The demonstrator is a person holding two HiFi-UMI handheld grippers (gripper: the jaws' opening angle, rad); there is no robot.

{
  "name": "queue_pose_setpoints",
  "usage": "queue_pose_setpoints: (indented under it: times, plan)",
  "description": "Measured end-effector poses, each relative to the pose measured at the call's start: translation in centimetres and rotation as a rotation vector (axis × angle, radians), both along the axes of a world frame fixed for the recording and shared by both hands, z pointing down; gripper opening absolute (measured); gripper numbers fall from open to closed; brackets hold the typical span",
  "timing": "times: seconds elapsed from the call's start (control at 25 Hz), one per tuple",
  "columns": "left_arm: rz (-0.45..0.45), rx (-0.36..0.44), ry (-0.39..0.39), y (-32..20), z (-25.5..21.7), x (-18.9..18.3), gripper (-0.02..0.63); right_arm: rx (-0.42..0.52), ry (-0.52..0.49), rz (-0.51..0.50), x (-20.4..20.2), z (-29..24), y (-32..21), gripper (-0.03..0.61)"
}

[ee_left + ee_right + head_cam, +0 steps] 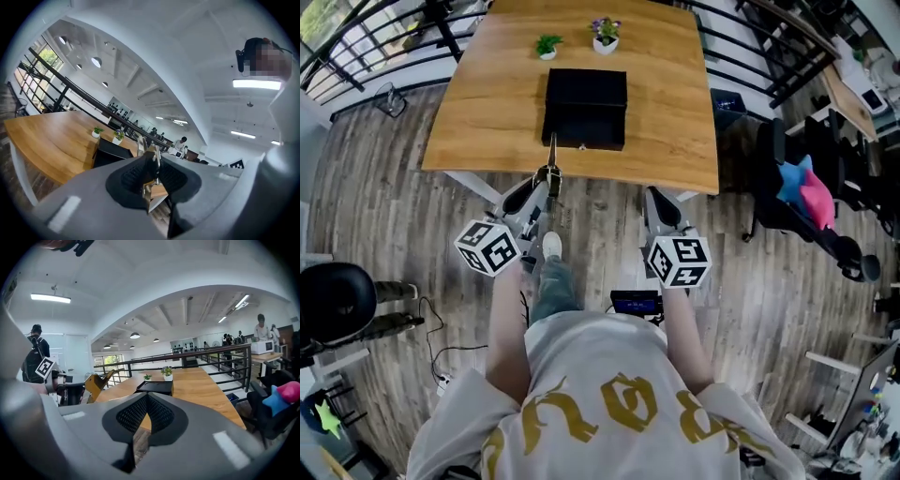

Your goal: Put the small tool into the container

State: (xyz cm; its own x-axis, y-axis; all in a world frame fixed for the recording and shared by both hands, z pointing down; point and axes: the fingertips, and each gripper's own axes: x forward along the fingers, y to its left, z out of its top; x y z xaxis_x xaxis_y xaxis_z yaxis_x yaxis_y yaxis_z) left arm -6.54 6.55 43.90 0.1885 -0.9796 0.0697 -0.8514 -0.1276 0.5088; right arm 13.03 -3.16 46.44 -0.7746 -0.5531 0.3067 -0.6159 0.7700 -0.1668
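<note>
The small tool [551,152], a thin metal blade on a yellowish handle, is clamped in my left gripper [549,178], its tip pointing at the black container [584,108]. The container sits on the wooden table [487,112], near its front edge. In the left gripper view the jaws are shut on the tool [151,174], and the container [110,151] lies ahead, lower left. My right gripper [657,195] hovers off the table's front edge, shut and empty. In the right gripper view its pads [158,414] meet, with the container [156,386] straight ahead.
Two small potted plants [547,45] [606,32] stand behind the container. A black chair with blue and pink items [806,192] is at the right, a black stool [333,300] at the left. Railings [384,56] run round the table's far sides.
</note>
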Motion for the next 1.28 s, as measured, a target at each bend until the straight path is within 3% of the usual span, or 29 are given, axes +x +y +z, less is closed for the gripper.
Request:
queue_pose_setpoints:
  times: [0.24,0.4,0.52,0.76,1.0,1.28]
  plan:
    - [0.189,-0.072,-0.06,-8.2,1.6,-7.2,0.069,-0.064,0.018,0.138,-7.0,1.5,-5.1,0.028]
    - [0.341,-0.129,-0.131,-12.1,3.8,-9.4,0.069,-0.1,0.058,0.247,-8.9,3.1,-7.0,0.028]
    - [0.413,-0.151,-0.139,-14.3,5.0,-10.5,0.061,-0.112,0.09,0.31,-9.5,3.7,-7.8,0.028]
    - [0.527,-0.156,-0.13,-18.5,6.2,-9.9,0.037,-0.132,0.07,0.393,-10.0,3.7,-9.8,0.028]
    - [0.584,-0.159,-0.125,-20.9,6.7,-9.3,0.035,-0.138,0.051,0.456,-9.8,3.8,-10.6,0.028]
    - [0.646,-0.166,-0.172,-21.7,6.7,-8.1,0.035,-0.153,0.032,0.484,-9.2,4.5,-11.3,0.028]
